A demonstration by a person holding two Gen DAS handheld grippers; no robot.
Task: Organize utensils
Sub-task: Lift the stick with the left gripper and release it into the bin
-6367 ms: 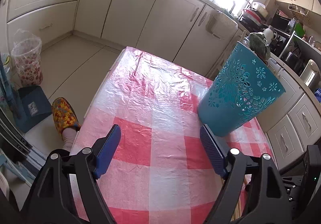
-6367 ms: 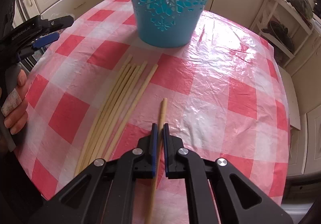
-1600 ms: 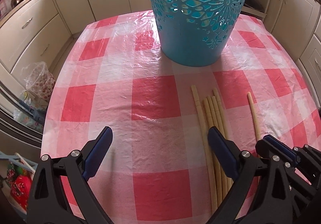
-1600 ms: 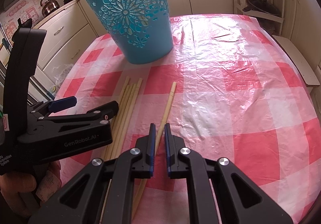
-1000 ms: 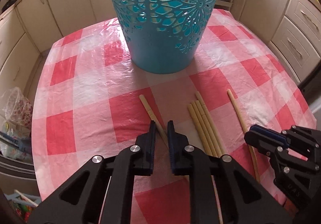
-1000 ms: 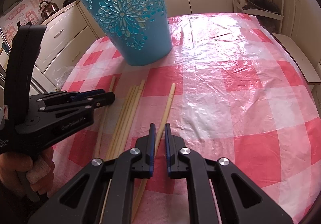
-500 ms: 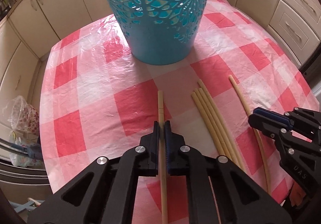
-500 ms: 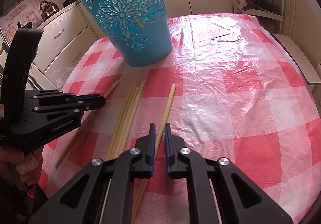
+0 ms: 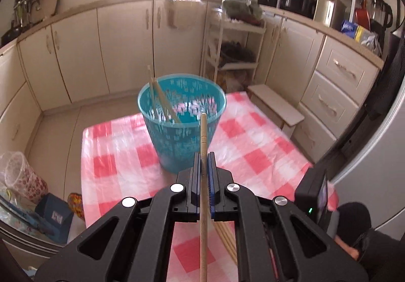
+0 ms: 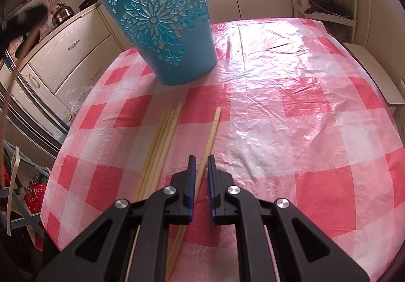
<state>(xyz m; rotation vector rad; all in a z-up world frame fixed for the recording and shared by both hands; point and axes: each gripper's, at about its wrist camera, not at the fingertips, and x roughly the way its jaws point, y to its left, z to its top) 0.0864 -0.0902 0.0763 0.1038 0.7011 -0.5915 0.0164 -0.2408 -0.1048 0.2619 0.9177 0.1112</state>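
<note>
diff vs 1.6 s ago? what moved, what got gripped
The left gripper, open then, closed on one chopstick from the bundle and lifted it off the table toward the blue basket. The right gripper stayed astride the lone chopstick; the remaining chopsticks and basket stayed put.

The basket (image 10: 167, 36) is set on the table (image 10: 316, 130) toward its far edge, and two chopsticks (image 9: 162, 102) are leaned inside it against its left wall. A bundle of chopsticks (image 10: 159, 148) is laid on the table nearer the front edge, before the basket, and a single chopstick (image 10: 211, 135) is placed just to the right of the bundle, apart from it.
</note>
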